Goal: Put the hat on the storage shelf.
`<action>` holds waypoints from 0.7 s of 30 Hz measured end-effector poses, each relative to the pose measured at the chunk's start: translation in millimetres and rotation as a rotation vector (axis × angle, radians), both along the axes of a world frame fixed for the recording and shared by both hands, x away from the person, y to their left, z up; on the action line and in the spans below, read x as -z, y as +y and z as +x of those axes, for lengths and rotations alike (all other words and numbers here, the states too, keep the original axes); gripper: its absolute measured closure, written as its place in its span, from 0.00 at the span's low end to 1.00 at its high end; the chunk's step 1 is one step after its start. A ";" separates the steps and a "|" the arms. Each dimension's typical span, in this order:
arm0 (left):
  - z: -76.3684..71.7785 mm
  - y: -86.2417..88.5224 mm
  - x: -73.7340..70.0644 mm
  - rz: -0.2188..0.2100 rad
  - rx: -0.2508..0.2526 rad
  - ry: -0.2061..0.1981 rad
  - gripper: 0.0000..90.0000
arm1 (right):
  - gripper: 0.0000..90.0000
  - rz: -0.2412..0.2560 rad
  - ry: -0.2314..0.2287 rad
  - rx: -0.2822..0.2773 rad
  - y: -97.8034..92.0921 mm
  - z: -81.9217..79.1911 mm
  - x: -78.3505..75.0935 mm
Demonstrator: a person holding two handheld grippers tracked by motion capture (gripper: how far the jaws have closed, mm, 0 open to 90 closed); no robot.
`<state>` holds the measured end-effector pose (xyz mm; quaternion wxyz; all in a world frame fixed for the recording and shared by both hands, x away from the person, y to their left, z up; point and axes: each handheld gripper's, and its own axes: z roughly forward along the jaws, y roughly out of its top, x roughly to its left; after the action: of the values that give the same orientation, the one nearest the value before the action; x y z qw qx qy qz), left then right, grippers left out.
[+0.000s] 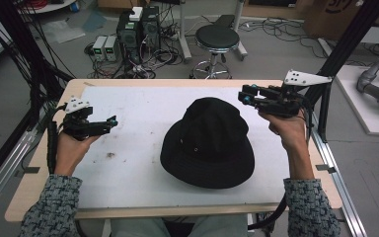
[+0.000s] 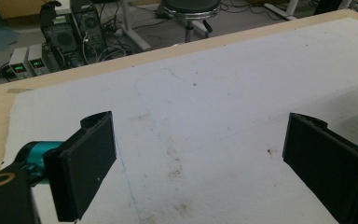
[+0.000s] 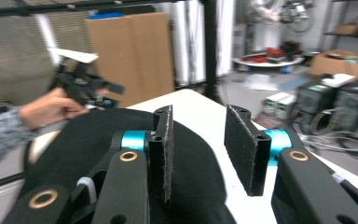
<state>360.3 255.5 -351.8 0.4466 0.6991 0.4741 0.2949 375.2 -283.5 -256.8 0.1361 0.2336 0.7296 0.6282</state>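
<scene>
A black bucket hat [image 1: 208, 143] lies brim-down in the middle of the white mat [image 1: 128, 168], untouched by either gripper. My left gripper [image 1: 111, 121] hovers over the mat's left side, pointing right toward the hat. In the left gripper view, the left gripper [image 2: 200, 128] is wide open over the bare, stained mat [image 2: 205, 93]. My right gripper [image 1: 245, 95] is held above the hat's far right edge, pointing left. In the right gripper view, the right gripper [image 3: 199, 116] is open and empty just above the hat [image 3: 84, 149], with the other hand and its gripper [image 3: 81, 86] beyond.
The mat covers a wooden table [image 1: 44, 168]. A round stool [image 1: 217, 37] and electronics boxes with cables [image 1: 138, 29] stand on the floor behind it. A black frame post [image 1: 348, 42] rises at the right, close to my right gripper.
</scene>
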 end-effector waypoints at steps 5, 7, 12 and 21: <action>1.3 -0.5 -1.0 0.004 0.006 -0.002 0.11 | 0.62 -0.005 0.001 0.103 -5.6 4.4 6.6; 2.3 -1.4 -0.8 0.001 0.006 -0.004 0.11 | 0.59 -0.004 -0.001 0.145 -7.7 5.8 10.4; 4.7 -3.0 0.2 0.003 0.013 -0.001 0.11 | 0.49 -0.027 0.026 0.240 -13.8 11.5 18.1; 4.4 -4.3 0.5 0.008 0.011 -0.001 0.11 | 0.28 -0.090 0.046 0.408 -19.4 22.8 31.7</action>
<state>364.7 251.2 -352.3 0.4457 0.7033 0.4690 0.2946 398.1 -302.8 -288.5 0.2539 0.3845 0.6973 0.5490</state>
